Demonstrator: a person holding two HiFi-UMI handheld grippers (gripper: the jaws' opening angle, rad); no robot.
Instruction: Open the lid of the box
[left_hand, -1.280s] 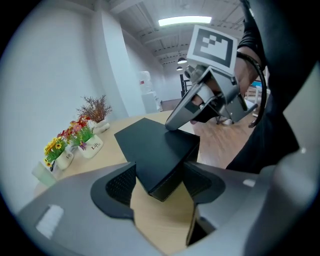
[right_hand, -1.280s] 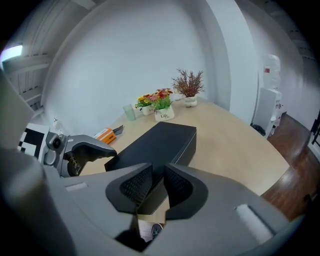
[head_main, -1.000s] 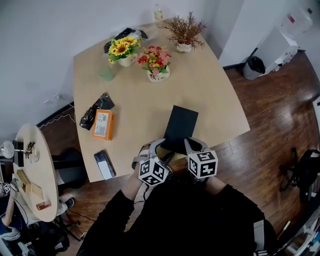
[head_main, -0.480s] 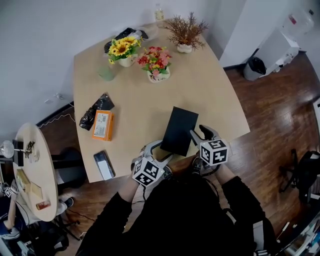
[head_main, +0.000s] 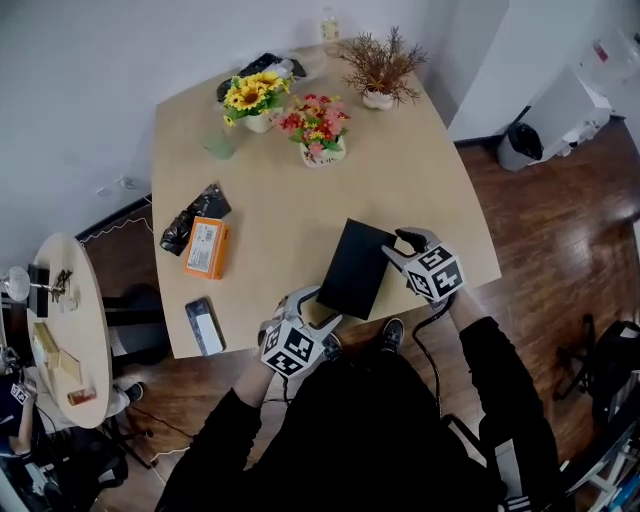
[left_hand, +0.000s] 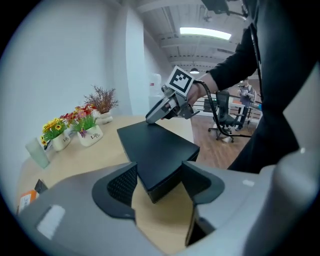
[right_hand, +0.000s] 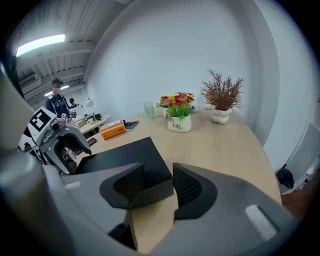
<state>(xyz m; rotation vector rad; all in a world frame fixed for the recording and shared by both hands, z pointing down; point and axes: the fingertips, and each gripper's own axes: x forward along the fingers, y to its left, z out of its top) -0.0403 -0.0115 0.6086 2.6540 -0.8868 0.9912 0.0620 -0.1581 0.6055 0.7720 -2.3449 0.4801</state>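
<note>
Overhead plus two low (box (head_main: 355, 268) shared)

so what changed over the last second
The right gripper swung from the near end of the black box, beside the left gripper, out to its far right corner. Its jaws have just been opening, with that corner between them, not gripped. The left gripper and the shut box stayed put.
</note>
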